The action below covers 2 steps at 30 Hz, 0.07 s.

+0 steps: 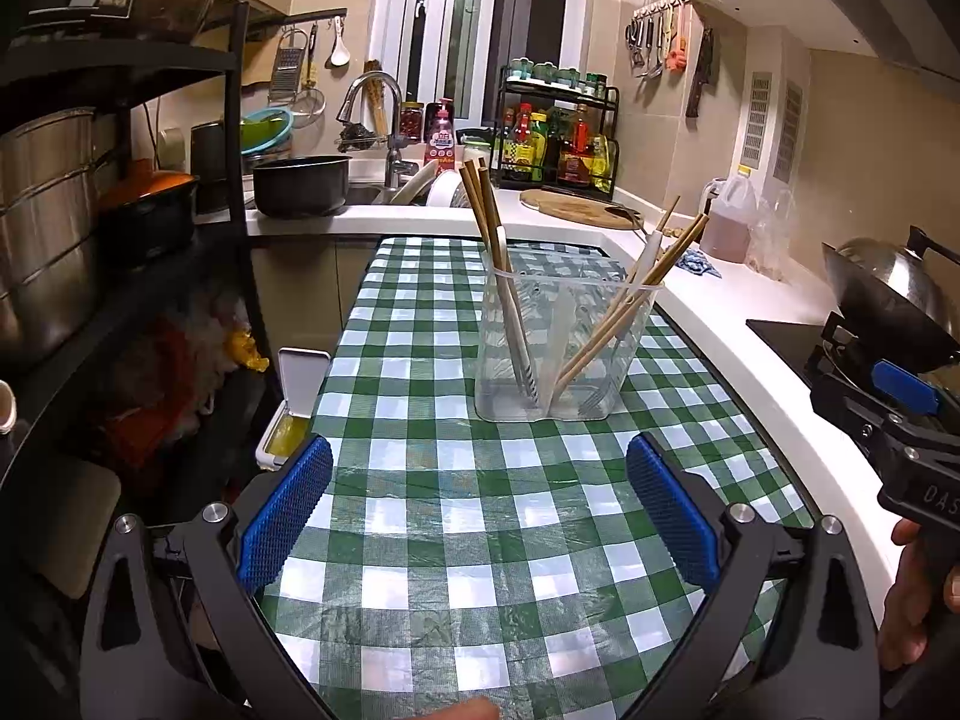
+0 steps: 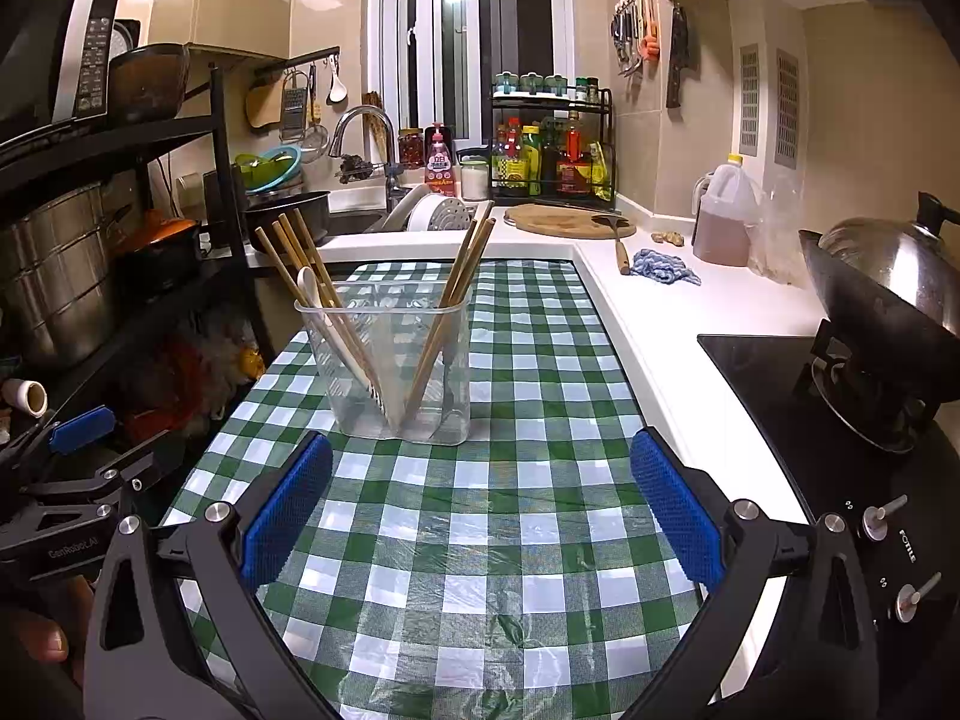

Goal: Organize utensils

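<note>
A clear plastic holder (image 1: pixel 555 348) stands upright near the middle of the counter (image 1: pixel 420 516), on its green-checked cloth. It is split by a central divider. Bamboo chopsticks (image 1: pixel 480 204) and a pale spoon (image 2: pixel 307 283) lean in the left compartment; further chopsticks (image 2: pixel 474 252) lean in the right one, together with a white-handled utensil (image 1: pixel 649 252) and what appears to be a fork, though this is blurred through the plastic.

The left claw (image 1: pixel 479 513) is held wide open above the cloth, short of the holder, with nothing gripped. The right claw (image 2: pixel 480 504) is likewise spread wide and empty, and is seen at the right edge of the left wrist view.

No loose utensil is seen on the cloth, so the sorting is judged largely done, with regrouping inside the holder perhaps remaining. If a piece is to be moved, it should be taken near its upper end, where the stems stand apart, and lifted straight up so that neighbours are not dragged. The light holder is best steadied by the other claw at its rim, since it could tip or slide on the cloth.
</note>
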{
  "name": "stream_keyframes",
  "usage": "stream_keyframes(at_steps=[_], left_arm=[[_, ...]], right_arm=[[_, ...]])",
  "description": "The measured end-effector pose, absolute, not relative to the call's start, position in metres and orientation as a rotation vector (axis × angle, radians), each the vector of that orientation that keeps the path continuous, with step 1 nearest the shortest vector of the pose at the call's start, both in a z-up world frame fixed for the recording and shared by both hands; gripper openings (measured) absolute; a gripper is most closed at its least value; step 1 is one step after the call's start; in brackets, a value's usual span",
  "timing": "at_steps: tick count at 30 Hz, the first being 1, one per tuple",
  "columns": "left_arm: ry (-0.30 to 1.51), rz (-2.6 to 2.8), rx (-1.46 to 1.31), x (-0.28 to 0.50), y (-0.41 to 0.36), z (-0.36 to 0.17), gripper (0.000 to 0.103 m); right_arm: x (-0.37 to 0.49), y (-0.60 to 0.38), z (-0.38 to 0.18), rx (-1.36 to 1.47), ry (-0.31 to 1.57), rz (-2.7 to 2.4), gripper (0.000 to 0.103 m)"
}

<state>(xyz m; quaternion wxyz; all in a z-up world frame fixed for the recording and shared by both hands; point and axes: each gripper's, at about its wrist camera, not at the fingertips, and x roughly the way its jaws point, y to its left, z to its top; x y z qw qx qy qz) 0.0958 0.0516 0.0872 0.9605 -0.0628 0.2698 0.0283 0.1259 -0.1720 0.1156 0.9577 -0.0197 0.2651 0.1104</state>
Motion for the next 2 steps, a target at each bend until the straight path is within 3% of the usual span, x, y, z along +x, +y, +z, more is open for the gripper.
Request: stream_keyframes(at_steps=[2], left_arm=[[0.548,0.057,-0.127,0.0955,0.0513,0.0872,0.095]], right_arm=[[0.1257,-0.1718,0.1159,-0.041,0.536,0.224,0.098]])
